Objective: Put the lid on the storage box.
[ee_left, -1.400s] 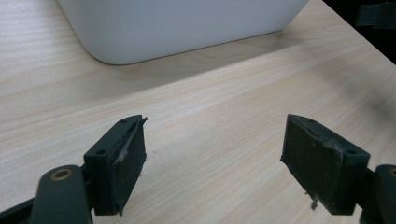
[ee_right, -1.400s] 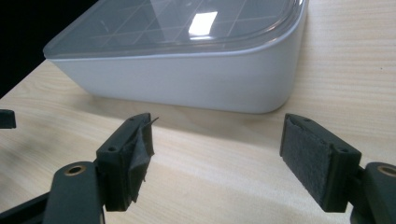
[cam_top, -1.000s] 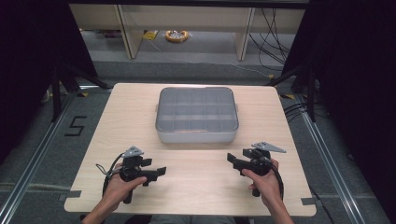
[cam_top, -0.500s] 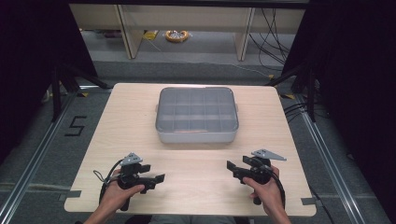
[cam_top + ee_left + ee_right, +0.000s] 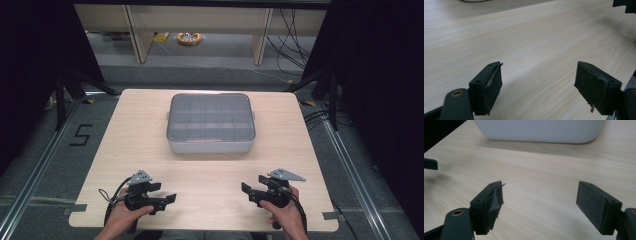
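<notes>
- We see 1 thing on the table (image 5: 125, 150): a grey lidded box (image 5: 210, 124) with a grid of compartments, sitting square in the middle and nearer the far edge than the near one.
- Its lid is on, and we cannot tell whether anything lies in the compartments.
- Our left claw (image 5: 168, 195) hangs by the near left corner, jaws spread wide with nothing between them; the left gripper view shows bare wood between the 2 pads (image 5: 492, 87).
- Our right claw (image 5: 252, 188) hangs by the near right corner. Its jaws have just been opening and stand wide, with nothing between them; ahead of them lies the near wall of the box (image 5: 539, 131).
- Both claws are well apart from the box, and neither touches it.
- We judge the work at its very start: the box is untouched, and reaching it, gripping it and opening or shifting it are all left to do.
</notes>
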The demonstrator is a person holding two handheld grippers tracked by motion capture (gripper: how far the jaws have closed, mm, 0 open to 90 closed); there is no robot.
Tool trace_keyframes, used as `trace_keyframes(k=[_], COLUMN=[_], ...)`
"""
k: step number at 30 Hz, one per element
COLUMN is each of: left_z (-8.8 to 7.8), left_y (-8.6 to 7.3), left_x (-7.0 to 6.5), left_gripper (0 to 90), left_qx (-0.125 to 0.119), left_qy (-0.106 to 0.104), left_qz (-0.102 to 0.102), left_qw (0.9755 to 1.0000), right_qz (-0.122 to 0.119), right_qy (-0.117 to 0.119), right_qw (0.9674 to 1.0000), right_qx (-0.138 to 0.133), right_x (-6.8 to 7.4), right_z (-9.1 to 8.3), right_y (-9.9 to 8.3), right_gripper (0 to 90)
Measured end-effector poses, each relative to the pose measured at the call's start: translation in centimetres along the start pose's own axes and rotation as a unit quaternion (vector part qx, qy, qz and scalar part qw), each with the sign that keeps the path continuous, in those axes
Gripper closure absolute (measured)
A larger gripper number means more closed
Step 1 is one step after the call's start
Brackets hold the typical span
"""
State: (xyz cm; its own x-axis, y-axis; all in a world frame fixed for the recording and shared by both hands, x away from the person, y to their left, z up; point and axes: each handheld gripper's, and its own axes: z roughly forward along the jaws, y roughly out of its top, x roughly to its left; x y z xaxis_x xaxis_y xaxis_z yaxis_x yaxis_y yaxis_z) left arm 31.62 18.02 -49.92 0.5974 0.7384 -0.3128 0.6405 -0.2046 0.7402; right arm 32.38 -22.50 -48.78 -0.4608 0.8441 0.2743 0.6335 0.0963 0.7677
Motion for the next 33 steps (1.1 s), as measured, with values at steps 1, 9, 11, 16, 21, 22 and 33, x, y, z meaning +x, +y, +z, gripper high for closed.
trace_keyframes(k=[1, 9, 11, 16, 21, 22, 33], left_z=[0.0, -0.4, -0.6, -0.9, -1.2, -1.2, -1.6], left_y=[-0.1, -0.7, -0.9, -1.2, -1.6, -1.7, -2.6], left_x=[-0.1, -0.7, -0.9, -1.4, -1.6, -1.7, -2.8], left_gripper=[21.0, 21.0, 21.0, 21.0, 21.1, 21.1, 21.1], left_qx=[-0.001, 0.003, 0.003, 0.001, 0.008, 0.008, 0.018], left_qy=[-0.001, -0.007, -0.009, -0.015, -0.015, -0.018, -0.030], left_qz=[-0.001, 0.004, 0.006, 0.006, 0.011, 0.010, 0.013], left_qw=[1.0000, 1.0000, 0.9999, 0.9999, 0.9998, 0.9998, 0.9993], right_qz=[0.001, -0.005, -0.005, 0.023, -0.015, -0.008, -0.028], right_qy=[0.000, 0.006, 0.008, 0.019, 0.021, 0.025, 0.028], right_qw=[1.0000, 1.0000, 0.9999, 0.9995, 0.9996, 0.9995, 0.9991], right_qx=[0.001, 0.000, 0.005, 0.012, 0.010, 0.015, 0.015], right_x=[0.1, 0.5, 0.7, 1.4, 1.3, 1.5, 2.2], right_z=[-0.2, -0.7, -0.8, -1.4, -1.6, -1.8, -2.8], right_y=[-0.1, -1.0, -1.2, -1.9, -2.5, -2.6, -3.9], right_gripper=[22.5, 22.0, 21.9, 21.4, 20.8, 20.6, 19.3])
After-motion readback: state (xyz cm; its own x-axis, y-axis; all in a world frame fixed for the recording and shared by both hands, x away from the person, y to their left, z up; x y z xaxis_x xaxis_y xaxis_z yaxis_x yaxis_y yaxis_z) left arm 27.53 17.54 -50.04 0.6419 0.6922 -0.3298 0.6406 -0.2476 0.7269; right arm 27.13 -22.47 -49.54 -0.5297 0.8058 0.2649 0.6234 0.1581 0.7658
